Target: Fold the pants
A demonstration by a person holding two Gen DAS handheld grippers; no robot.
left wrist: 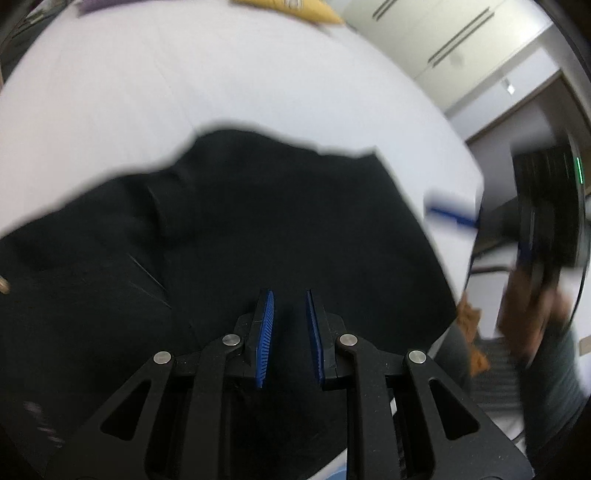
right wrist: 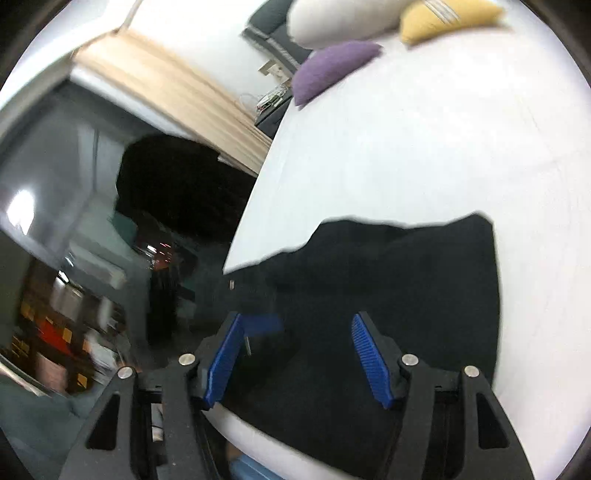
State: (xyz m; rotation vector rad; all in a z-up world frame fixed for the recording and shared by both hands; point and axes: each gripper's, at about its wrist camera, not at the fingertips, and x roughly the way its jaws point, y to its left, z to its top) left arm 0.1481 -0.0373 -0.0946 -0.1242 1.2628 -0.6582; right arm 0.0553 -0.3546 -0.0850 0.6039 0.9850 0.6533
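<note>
The black fabric pants (left wrist: 236, 236) are laid on the white, smooth bed surface (left wrist: 221, 81), directly ahead of and beneath both tongs. In the left wrist view, the garment is seen as a compact dark mass with one squared corner at the far right and a rumpled ridge to the left of the left gripper (left wrist: 290, 299). The blue ribbed pads (left wrist: 265, 332) of this gripper are set close together with a narrow gap between them; no cloth is pinched there, so the tongs are judged nearly together and empty.

In the right wrist view, the right gripper (right wrist: 297, 321) is held with its pads well apart above the near edge of the pants (right wrist: 406, 295); nothing is clamped.

A purple cushion (right wrist: 332, 66) and a yellow cushion (right wrist: 447, 18) are located far ahead of the tongs, well apart from the garment.

At least one fold is judged complete, since no separate legs are visible. The uneven far edge and the ridge remain to be flattened, and a further fold may be required.
</note>
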